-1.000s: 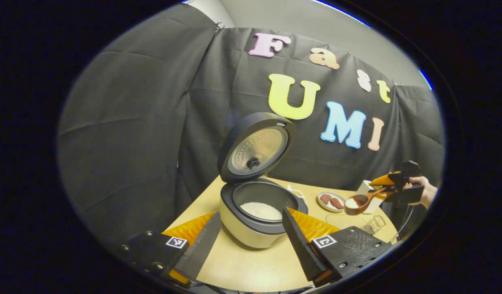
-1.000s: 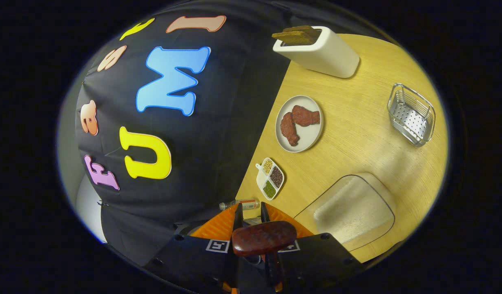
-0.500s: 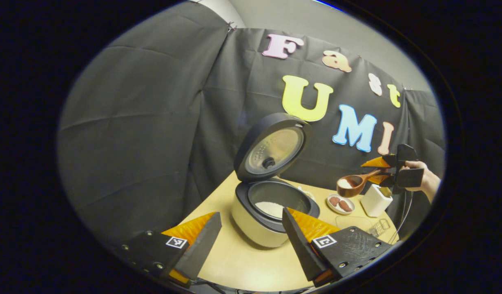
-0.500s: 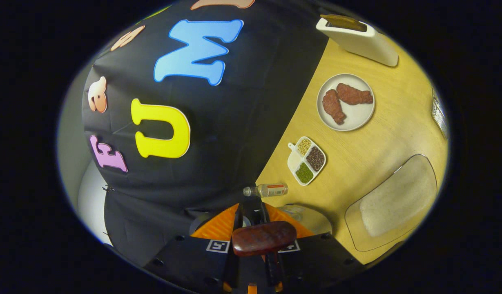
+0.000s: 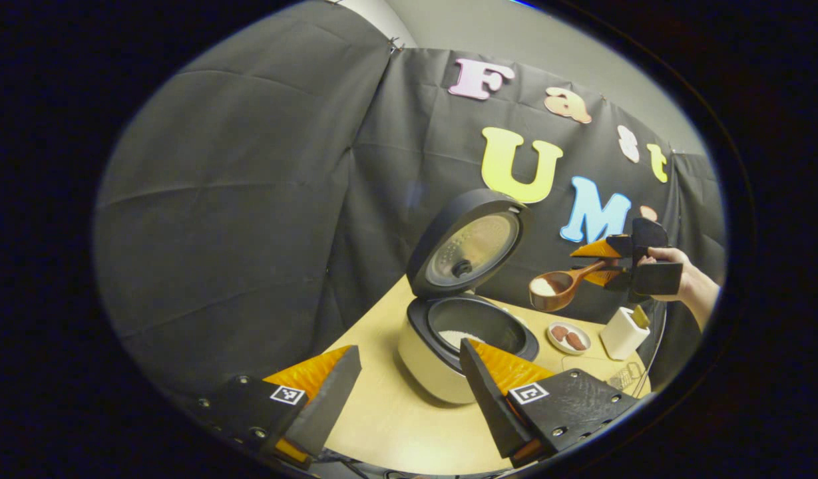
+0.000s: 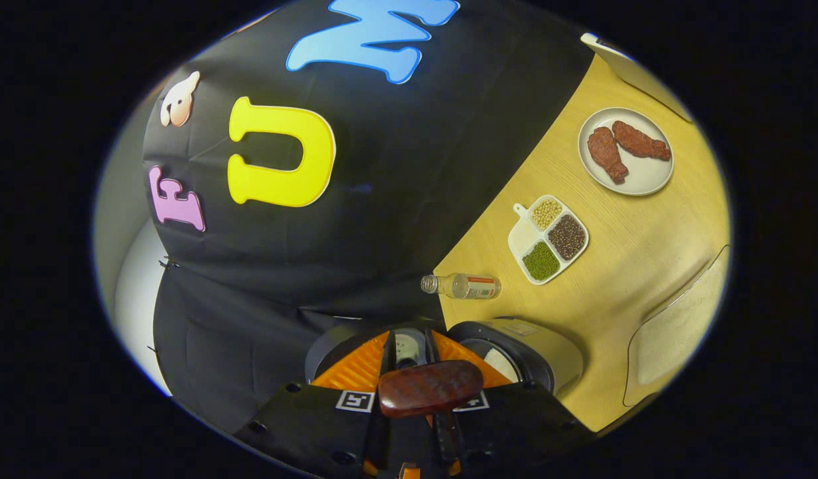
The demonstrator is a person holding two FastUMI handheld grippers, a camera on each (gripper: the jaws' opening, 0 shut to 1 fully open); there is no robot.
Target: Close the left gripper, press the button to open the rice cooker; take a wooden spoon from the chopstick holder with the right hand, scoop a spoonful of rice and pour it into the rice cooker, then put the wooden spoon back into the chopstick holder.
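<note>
The rice cooker (image 5: 435, 372) stands open on the wooden table (image 5: 389, 426), its lid (image 5: 472, 243) raised and white rice (image 5: 456, 338) in the pot. My left gripper (image 5: 409, 352) hovers open in front of it, holding nothing. To the cooker's right and above it, a hand (image 5: 681, 276) holds my right gripper (image 5: 612, 263) shut on the wooden spoon (image 5: 556, 291), whose bowl carries rice. In the right gripper view the spoon's handle end (image 6: 430, 388) lies between the fingers of the right gripper (image 6: 409, 340), and the cooker (image 6: 538, 342) sits just below and ahead.
A white chopstick holder (image 5: 623, 331), a plate of meat (image 5: 568, 336) and a wire basket (image 5: 618, 378) stand right of the cooker. From above I see a small bottle (image 6: 462, 286), a divided bean dish (image 6: 548, 238), the meat plate (image 6: 641, 186) and a clear rice container (image 6: 678, 326).
The right gripper has lifted the rice-filled spoon and carried it toward the open cooker. The left gripper has shifted left, still open.
</note>
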